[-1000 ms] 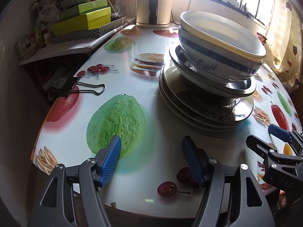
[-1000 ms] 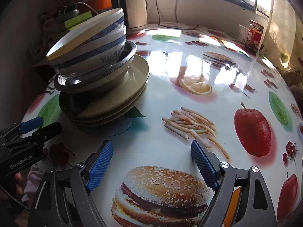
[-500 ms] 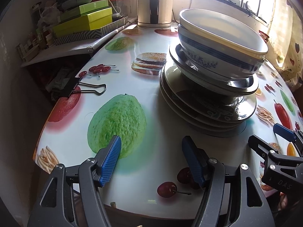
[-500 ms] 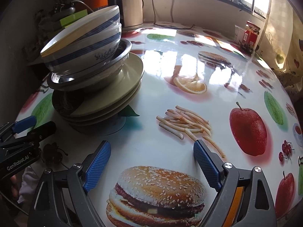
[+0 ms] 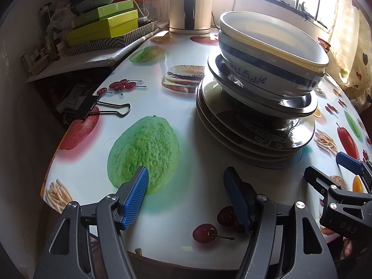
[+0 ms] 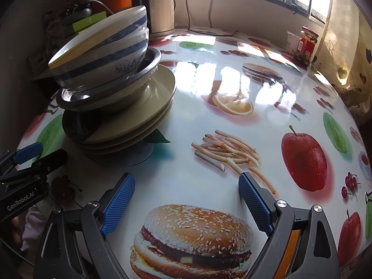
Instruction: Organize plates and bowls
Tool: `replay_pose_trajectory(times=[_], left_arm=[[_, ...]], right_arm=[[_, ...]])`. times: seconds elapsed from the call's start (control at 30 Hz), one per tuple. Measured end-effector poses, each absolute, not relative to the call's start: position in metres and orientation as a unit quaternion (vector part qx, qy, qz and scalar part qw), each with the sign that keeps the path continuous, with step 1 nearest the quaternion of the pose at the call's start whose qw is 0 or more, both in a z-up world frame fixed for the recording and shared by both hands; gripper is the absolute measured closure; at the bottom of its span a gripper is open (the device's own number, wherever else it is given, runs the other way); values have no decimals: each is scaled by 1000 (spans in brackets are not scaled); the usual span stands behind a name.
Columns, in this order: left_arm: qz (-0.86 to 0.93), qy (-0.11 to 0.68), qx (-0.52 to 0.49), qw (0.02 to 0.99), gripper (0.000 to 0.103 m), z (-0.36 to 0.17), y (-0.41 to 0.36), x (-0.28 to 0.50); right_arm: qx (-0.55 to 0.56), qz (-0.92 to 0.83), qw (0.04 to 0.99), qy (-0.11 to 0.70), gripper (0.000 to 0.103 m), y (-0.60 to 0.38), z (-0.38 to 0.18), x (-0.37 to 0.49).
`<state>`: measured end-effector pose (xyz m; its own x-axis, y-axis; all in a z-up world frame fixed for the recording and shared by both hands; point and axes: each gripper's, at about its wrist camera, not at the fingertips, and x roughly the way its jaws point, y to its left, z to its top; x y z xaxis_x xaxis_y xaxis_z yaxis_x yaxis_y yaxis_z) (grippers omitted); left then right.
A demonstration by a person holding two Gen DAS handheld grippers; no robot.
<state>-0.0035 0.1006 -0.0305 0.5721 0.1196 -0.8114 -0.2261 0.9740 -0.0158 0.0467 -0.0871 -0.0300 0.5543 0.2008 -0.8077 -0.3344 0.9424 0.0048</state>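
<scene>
Both hand-held grippers hover empty over the table [image 6: 209,169]: left hand-held gripper [image 5: 186,195] part-open, right hand-held gripper [image 6: 186,197] wide. Ahead, tilted bowls [image 5: 272,53] top plates [image 5: 255,134]; lift the top bowl by its rim, steadying the stack.

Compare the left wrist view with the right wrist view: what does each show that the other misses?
Only the left wrist view shows the binder clip at the table edge and the stacked green boxes. Only the right wrist view shows the red-lidded jar near the window. Both share the stack of plates and bowls, the kettle, and both grippers, left gripper and right gripper, each empty with nothing between the pads.
</scene>
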Motion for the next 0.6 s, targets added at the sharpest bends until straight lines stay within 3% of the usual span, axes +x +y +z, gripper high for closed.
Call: replay_pose_trajectory(times=[0.6], left_arm=[[98,452,-59,885,35,-31,101,-3]], right_arm=[[-73,149,879,446,9,-89,-30,48]])
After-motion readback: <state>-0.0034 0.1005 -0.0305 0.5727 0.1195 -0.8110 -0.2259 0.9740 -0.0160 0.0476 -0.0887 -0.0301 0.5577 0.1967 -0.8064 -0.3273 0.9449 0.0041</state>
